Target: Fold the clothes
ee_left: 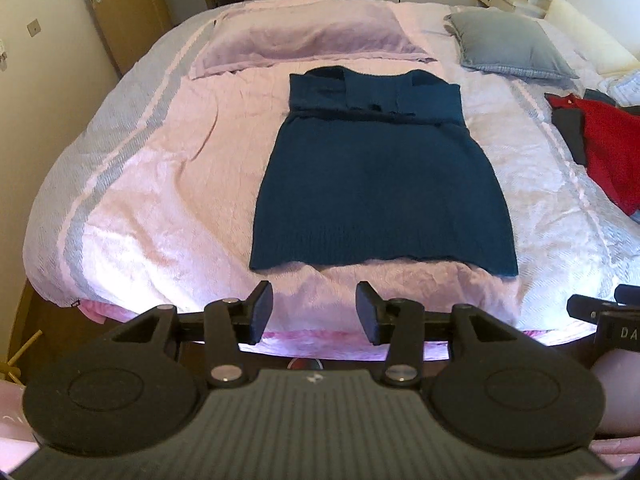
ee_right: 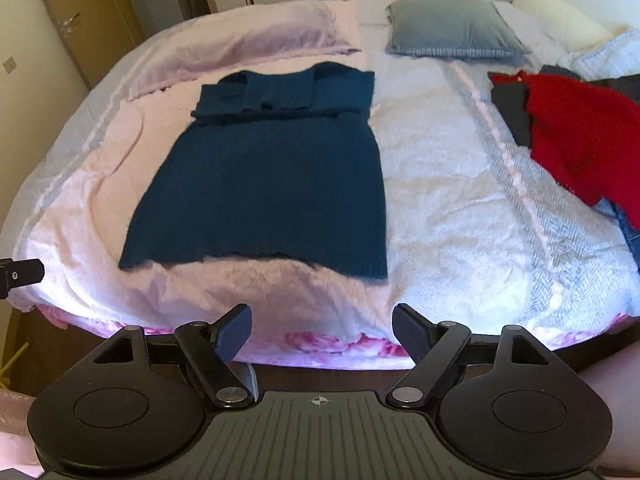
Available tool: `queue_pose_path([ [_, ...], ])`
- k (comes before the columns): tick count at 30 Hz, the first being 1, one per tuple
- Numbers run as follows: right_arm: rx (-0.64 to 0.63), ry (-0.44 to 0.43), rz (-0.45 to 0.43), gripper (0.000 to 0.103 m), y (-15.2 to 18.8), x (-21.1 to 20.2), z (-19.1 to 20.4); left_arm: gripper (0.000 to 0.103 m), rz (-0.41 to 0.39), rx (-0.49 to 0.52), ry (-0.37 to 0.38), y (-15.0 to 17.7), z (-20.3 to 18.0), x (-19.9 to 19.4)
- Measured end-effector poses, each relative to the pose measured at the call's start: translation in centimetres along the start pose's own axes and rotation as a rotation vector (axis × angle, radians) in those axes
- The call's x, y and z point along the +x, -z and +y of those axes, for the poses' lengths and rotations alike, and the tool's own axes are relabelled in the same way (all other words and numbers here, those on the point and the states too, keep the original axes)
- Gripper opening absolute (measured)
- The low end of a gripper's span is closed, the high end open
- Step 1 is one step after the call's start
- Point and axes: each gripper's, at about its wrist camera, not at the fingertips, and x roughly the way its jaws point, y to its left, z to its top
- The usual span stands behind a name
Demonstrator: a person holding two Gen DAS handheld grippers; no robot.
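Note:
A dark teal knitted sweater lies flat on the bed, hem toward me, its sleeves folded in across the chest at the far end. My left gripper hovers above the bed's near edge, short of the hem, open with nothing between its fingers. My right gripper hangs likewise over the near edge, open wider and empty, below the hem's right corner. Part of the right gripper shows at the right edge of the left wrist view, and part of the left gripper at the left edge of the right wrist view.
The bed carries a pale pink and grey cover. A lilac blanket and a grey cushion lie at the far side. A pile with a red garment sits on the right. A wooden door stands at the far left.

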Motion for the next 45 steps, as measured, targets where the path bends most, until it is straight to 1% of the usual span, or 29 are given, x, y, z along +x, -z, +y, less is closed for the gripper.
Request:
queue_pose_path([
  [5,0.017,0.000,-0.005,0.080,0.7,-0.9,0.0,0.042,-0.009,0.005,0.000,0.2,0.1,-0.7],
  [11,0.059,0.002,-0.017,0.080,0.9,-1.2,-0.5,0.043,-0.014,0.015,0.012,0.0,-0.2,-0.5],
  [14,0.089,-0.005,-0.023,0.080,0.8,-1.1,-0.8,0.042,-0.026,-0.019,0.048,-0.3,0.9,0.0],
  [19,0.166,-0.028,-0.041,0.080,0.3,-0.3,-1.7,0.042,-0.009,-0.174,0.132,-1.2,5.0,2.1],
  [24,0.225,-0.021,-0.020,0.080,-0.5,2.6,-2.4,0.042,0.029,-0.221,0.117,-2.6,8.0,5.8],
  [29,0.296,0.002,0.031,0.080,-1.7,7.0,-2.7,0.042,0.104,-0.246,0.127,-4.5,9.5,11.3],
  [33,0.295,0.026,0.031,0.080,-3.3,10.9,-2.8,0.042,0.116,-0.221,0.124,-6.2,10.4,16.2],
  [36,0.297,0.052,-0.013,0.080,-4.4,14.0,-3.1,0.042,0.116,-0.185,0.115,-6.9,10.9,20.2],
  [39,0.306,0.075,-0.086,0.080,-4.6,17.0,-3.8,0.042,0.092,-0.161,0.091,-6.7,11.2,24.2],
  [42,0.306,0.091,-0.163,0.080,-3.7,19.8,-4.8,0.042,0.045,-0.140,0.083,-5.8,11.2,27.2],
  [45,0.287,0.091,-0.252,0.080,-1.7,21.7,-5.5,0.042,-0.015,-0.098,0.082,-4.6,10.8,29.1],
])
